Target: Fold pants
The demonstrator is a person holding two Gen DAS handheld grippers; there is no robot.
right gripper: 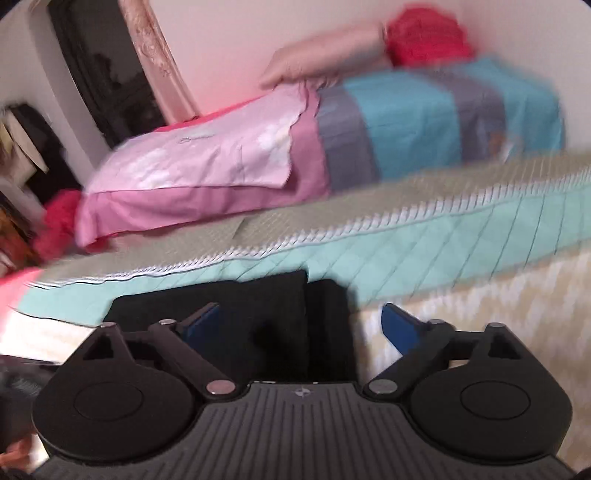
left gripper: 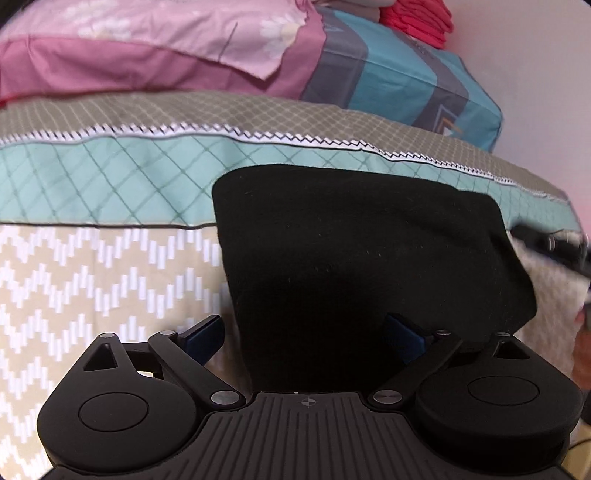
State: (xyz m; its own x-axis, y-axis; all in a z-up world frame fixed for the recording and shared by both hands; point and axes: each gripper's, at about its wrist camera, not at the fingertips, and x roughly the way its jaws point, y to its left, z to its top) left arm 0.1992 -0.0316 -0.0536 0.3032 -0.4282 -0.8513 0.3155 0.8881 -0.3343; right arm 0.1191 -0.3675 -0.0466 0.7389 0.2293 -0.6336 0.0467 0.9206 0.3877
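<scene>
The black pants (left gripper: pixel 362 251) lie folded into a compact block on the patterned bedspread (left gripper: pixel 92 266). My left gripper (left gripper: pixel 304 338) is open, its blue-padded fingers (left gripper: pixel 205 336) wide apart, with the near left edge of the pants between them. In the right wrist view the pants (right gripper: pixel 258 317) show as a dark folded block with a vertical fold line. My right gripper (right gripper: pixel 301 326) is open over the near right edge of the pants, its right finger (right gripper: pixel 400 326) above bare bedspread. Neither gripper holds cloth.
A pink pillow (left gripper: pixel 122 51) and a folded teal-and-grey quilt (left gripper: pixel 399 74) lie at the back of the bed, with red cloth (left gripper: pixel 417 18) on top. A wall stands behind. A dark doorway (right gripper: pixel 107 70) is at the left in the blurred right wrist view.
</scene>
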